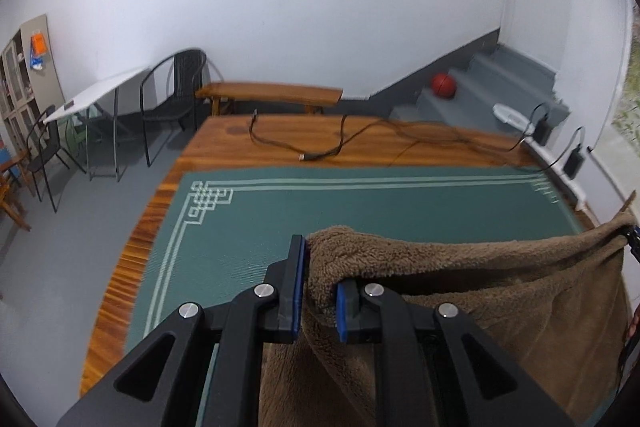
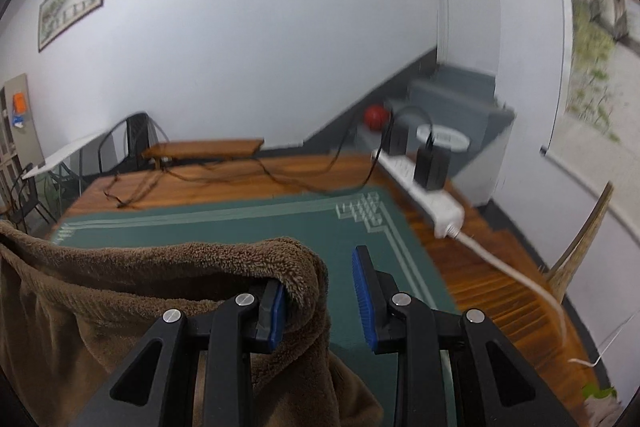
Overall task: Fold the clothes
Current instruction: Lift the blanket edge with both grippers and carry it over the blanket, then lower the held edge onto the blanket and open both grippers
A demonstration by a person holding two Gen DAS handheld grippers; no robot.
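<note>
The brown fleece cloth (image 1: 500, 287) hangs lifted above the green mat (image 1: 248, 215), its top edge stretched sideways between the two claws; the left gripper (image 1: 318, 291) pinches one corner, jaws narrowly parted around bunched pile; the right gripper (image 2: 320, 291) stands wider, the corner draped over its left finger (image 2: 276, 311) and clear of the right, so whether it clamps cannot be told.

Left tongs (image 1: 318, 287) nearly closed, pinching; right tongs (image 2: 320, 301) spread apart.
</note>
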